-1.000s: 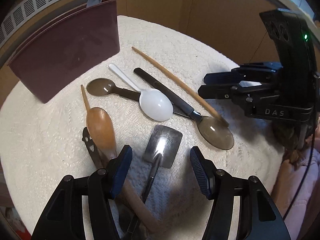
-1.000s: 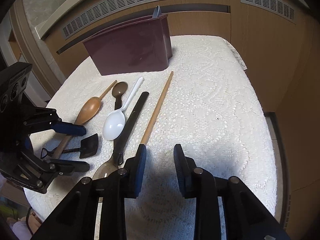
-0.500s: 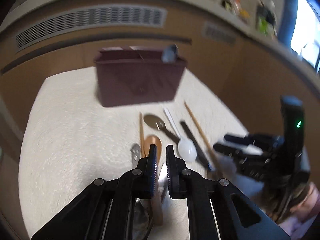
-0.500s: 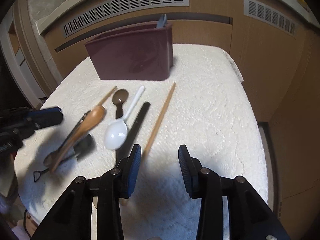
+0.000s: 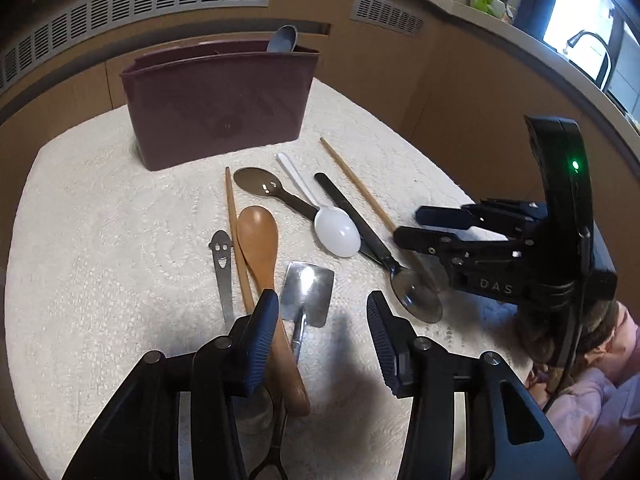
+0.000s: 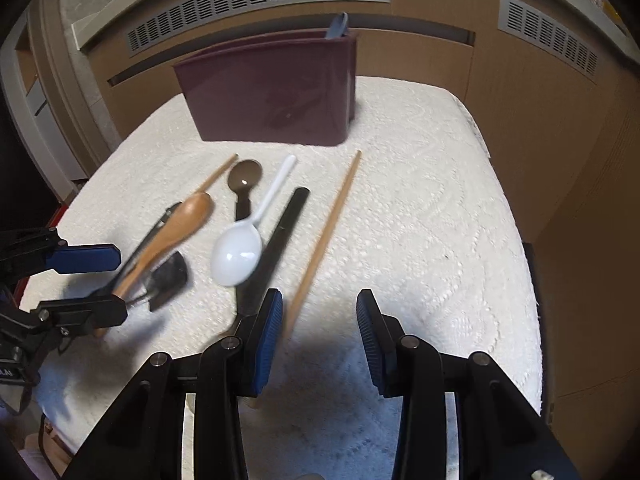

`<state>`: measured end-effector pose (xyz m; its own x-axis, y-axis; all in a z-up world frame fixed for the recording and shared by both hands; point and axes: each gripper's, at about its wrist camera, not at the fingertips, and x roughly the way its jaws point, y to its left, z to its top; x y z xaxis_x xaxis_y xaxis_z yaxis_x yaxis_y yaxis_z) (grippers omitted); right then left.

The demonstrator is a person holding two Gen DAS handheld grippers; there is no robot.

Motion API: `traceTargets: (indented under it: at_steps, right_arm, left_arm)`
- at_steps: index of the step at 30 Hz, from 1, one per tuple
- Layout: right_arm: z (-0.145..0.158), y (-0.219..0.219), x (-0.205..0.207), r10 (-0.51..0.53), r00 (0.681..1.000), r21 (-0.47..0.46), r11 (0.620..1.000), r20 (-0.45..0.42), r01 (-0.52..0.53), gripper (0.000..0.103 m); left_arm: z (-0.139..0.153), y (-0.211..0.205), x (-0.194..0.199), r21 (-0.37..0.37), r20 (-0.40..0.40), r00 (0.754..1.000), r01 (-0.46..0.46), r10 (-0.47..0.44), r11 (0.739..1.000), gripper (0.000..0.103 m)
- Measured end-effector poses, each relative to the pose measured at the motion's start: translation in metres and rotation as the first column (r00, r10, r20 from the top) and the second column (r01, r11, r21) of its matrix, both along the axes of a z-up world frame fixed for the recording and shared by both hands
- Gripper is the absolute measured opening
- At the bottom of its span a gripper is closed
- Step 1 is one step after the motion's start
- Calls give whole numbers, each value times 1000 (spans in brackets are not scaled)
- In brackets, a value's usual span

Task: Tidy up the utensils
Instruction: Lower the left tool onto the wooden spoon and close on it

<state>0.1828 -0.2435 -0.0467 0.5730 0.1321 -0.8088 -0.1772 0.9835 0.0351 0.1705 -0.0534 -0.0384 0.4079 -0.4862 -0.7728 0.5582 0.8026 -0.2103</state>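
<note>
Several utensils lie on a white lace cloth (image 5: pixel 100 240): a wooden spoon (image 5: pixel 258 248), a small metal shovel spoon (image 5: pixel 306 294), a smiley-handled metal utensil (image 5: pixel 222 264), a white plastic spoon (image 5: pixel 336 230), a dark translucent spoon (image 5: pixel 260 182), a black-handled spoon (image 5: pixel 372 246) and two wooden chopsticks (image 5: pixel 238 232) (image 5: pixel 356 184). My left gripper (image 5: pixel 322 328) is open just above the wooden spoon's handle and the shovel spoon. My right gripper (image 6: pixel 318 318) is open and empty near the front edge, beside a chopstick (image 6: pixel 324 240).
A maroon utensil holder (image 5: pixel 220 104) stands at the back of the table with a grey spoon (image 5: pixel 282 38) in it; it also shows in the right wrist view (image 6: pixel 276 92). Wooden cabinets with vents surround the table. The cloth's right side (image 6: pixel 440 220) is bare.
My left gripper shut and swung up, then came back down and opened over the wooden spoon and shovel spoon. My right gripper opened a little wider and pulled back slightly.
</note>
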Motion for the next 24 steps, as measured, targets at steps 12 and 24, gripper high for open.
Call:
traceTargets:
  at_steps: [12,24]
  right_arm:
    - [-1,-8,-5,-4,1000,57,998,25,3,50]
    - [8,-4,-2,-3,998,39,999,60,0,60]
  left_arm:
    - [-20,-25,63,157,-23,985,-168,174,973,47]
    - [14,26,28,-20,139,933,-332,332,943,29]
